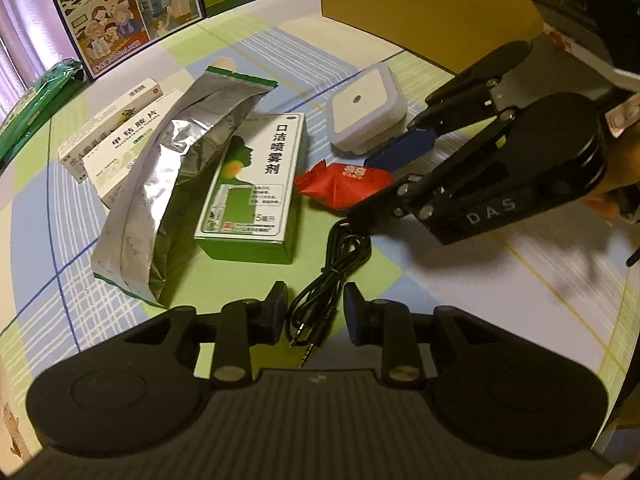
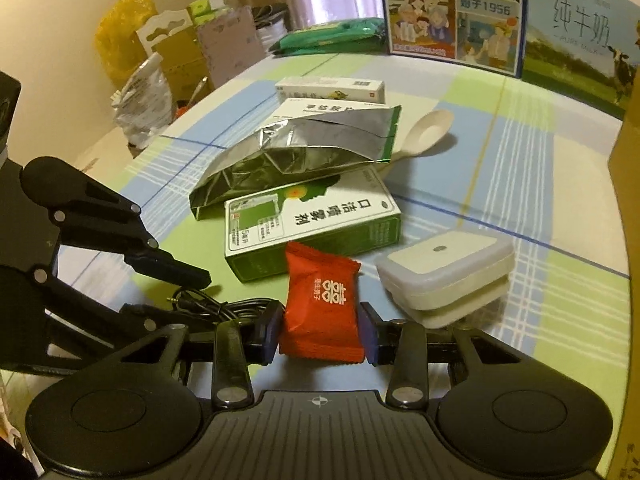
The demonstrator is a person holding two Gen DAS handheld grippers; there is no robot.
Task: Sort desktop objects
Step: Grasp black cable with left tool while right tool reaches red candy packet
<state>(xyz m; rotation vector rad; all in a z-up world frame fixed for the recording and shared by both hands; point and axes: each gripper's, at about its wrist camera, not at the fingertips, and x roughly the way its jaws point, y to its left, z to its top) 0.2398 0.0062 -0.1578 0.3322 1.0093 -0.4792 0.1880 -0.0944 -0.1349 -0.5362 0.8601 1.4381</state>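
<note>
The white spoon is half hidden behind the silver bag. The bag also covers part of a white box (its small words are too blurry to read). The milk carton is cut off at the top edge.

Right gripper: closing its two pads on the red candy packet.
Left gripper: reaching in from the left, jaws parted over the black cable.
Green box: lying just behind the packet.
Silver pouch: leaning across the box.
White case: sitting at the right.
Checked tablecloth: lying under it all.
</note>
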